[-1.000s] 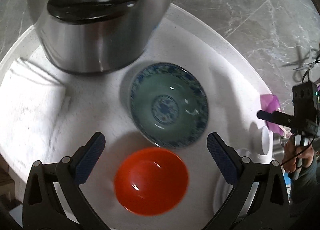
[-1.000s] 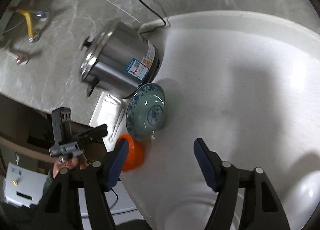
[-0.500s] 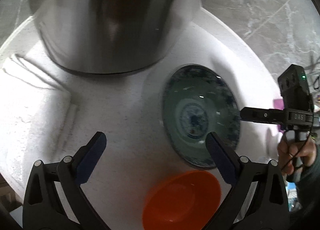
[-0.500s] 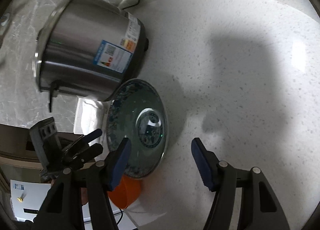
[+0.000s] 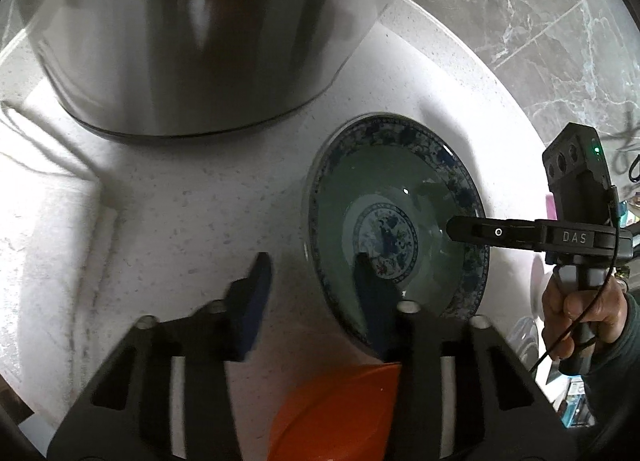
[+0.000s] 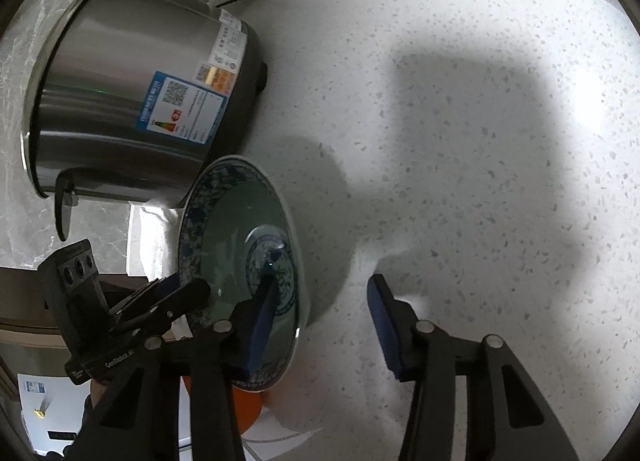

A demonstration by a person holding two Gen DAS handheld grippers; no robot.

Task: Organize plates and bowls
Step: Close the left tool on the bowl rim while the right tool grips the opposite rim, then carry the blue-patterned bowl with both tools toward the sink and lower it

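The blue-and-white patterned bowl (image 5: 396, 229) sits on the white speckled tabletop (image 6: 460, 101) beside the steel rice cooker (image 6: 132, 81), an orange bowl (image 5: 336, 413) just in front of it. Both grippers have just been closing astride opposite rims: the left gripper (image 5: 316, 281) and right gripper (image 6: 324, 301) each have one finger inside, one outside, neither pressing yet. To lift cleanly, both should probably clamp evenly, then rise level.
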